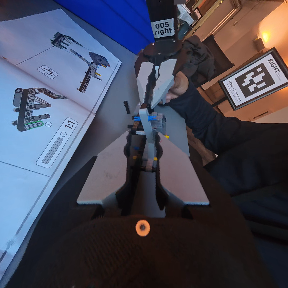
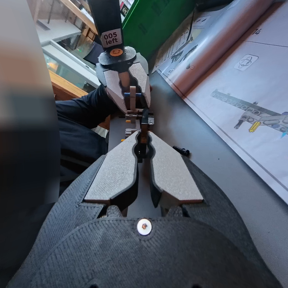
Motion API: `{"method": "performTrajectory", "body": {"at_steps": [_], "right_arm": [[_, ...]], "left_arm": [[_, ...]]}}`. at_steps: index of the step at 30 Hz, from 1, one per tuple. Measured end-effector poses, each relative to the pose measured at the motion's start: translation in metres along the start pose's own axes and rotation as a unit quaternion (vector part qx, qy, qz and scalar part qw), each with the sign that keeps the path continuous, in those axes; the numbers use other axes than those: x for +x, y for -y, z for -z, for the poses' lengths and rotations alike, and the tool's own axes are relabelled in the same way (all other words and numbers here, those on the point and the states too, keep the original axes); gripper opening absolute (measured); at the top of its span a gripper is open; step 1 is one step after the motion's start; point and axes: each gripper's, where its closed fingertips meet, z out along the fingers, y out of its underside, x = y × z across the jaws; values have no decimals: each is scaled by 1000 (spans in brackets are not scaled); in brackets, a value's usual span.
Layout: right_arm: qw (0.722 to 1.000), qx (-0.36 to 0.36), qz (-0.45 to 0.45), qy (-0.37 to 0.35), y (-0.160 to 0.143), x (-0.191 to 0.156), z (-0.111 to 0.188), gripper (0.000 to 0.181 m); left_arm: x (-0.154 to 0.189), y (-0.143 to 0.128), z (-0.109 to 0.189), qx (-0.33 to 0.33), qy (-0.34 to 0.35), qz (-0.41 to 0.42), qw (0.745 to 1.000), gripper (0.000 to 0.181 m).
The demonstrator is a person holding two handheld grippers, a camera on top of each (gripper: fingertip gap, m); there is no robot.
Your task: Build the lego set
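A partly built lego assembly is held between both grippers above the dark grey table (image 1: 112, 124). My left gripper (image 1: 143, 135) is shut on its grey liftarm (image 1: 145, 124), which carries a blue pin (image 1: 151, 118) and sits beside a grey block (image 1: 160, 124). My right gripper (image 2: 143, 132) is shut on the assembly's black beam (image 2: 145, 123). The two grippers face each other tip to tip: the right gripper (image 1: 149, 106) shows in the left wrist view, and the left gripper (image 2: 137, 109) shows in the right wrist view. A loose black pin (image 1: 126, 107) lies on the table, also seen in the right wrist view (image 2: 181, 150).
An open instruction booklet (image 1: 46, 93) lies beside the work spot and also shows in the right wrist view (image 2: 233, 93). A blue bin (image 1: 109, 20) and a green box (image 2: 152, 23) stand at the back. A framed sign (image 1: 255, 78) stands past the table edge. A dark sleeve (image 1: 210, 121) reaches in. Across from one pair of fingers to the other is roughly 5 cm.
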Motion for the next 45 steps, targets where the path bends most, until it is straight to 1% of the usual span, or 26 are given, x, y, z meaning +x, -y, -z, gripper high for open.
{"method": "performTrajectory", "body": {"at_steps": [3,9,20,38,41,45], "right_arm": [[1000,-2,-7,0,0,1,0,5],[1000,-2,-4,-1,-1,1,0,5],[1000,-7,1,7,-3,-3,-2,4],[999,-20,28,34,-8,-17,-5,5],[999,-22,33,36,-8,-18,-5,4],[998,-29,50,31,-10,-19,-5,4]], "left_arm": [[2,-1,0,-3,-8,0,1000,33],[5,-2,7,-14,-23,-30,999,29],[1,-5,4,-27,-11,-26,999,27],[21,-19,-2,-61,-57,-37,996,27],[22,-18,-1,-56,-61,-31,996,21],[23,-20,-1,-58,-63,-28,996,21]]}}
